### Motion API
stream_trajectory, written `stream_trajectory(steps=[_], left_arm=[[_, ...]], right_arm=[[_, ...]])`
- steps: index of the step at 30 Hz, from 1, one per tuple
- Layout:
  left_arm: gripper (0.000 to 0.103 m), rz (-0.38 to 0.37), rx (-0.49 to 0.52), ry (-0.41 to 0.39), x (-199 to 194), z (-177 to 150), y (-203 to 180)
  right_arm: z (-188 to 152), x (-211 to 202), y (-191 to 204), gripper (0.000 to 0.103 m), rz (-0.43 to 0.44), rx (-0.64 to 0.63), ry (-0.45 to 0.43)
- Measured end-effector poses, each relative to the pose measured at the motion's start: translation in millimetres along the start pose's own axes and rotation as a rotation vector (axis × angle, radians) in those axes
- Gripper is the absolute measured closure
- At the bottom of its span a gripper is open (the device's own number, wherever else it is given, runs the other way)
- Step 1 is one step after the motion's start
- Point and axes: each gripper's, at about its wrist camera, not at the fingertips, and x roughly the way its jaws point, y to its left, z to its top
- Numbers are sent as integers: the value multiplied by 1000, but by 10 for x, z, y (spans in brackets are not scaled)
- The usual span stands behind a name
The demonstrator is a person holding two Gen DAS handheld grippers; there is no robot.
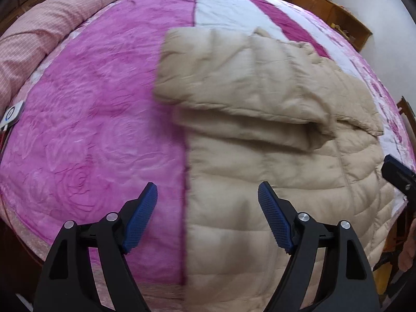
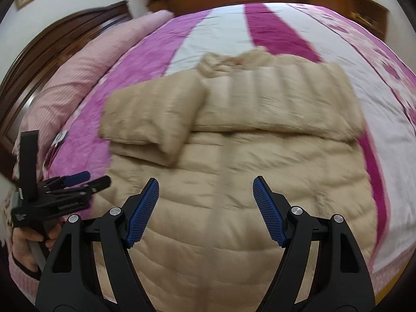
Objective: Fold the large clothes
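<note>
You held both grippers above the near end of the bed [image 2: 299, 33], each with its jaws spread wide and nothing between them. The left gripper [image 1: 206, 208] hovered over the jacket's left edge, one finger over the pink cover [image 1: 85, 109], the other over the padding. The right gripper [image 2: 205, 202] sat over the middle of the lower body.

The jacket [image 2: 234, 156] lay flat on the cover, collar toward the far side, hem nearest you. Both sleeves [image 2: 145, 119] were already folded in across the chest, one overlapping the other. The pictures were blurred by motion, so finer seams could not be read.

Judged from this layout, the remaining step was the crosswise fold: hem up to collar. To do it well, you should take the two hem corners, one per gripper, and bite through both layers of the padding, not just the slippery outer shell. Lift evenly and carry both corners forward together, keeping the fold line straight below the sleeves. Puffy fill tends to spring back, so the fold would need pressing down before release.
</note>
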Motion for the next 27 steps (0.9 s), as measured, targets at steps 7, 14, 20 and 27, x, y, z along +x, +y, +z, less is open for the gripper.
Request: stream_trajectory(steps=[7,14,20,27], left_arm=[[25,22,-42,8,20,-17,316],[25,20,-88,10,26,-62,518],[25,10,-116,10,58,-99,623],[25,8,-114,14,105,-120,636]], right_arm=[[205,365,640,27,34,-121,41],[468,733,1172,25,44,-204,61],[594,1110,1470,24,27,-258,98],[652,1472,1481,24,-10,-242,153]])
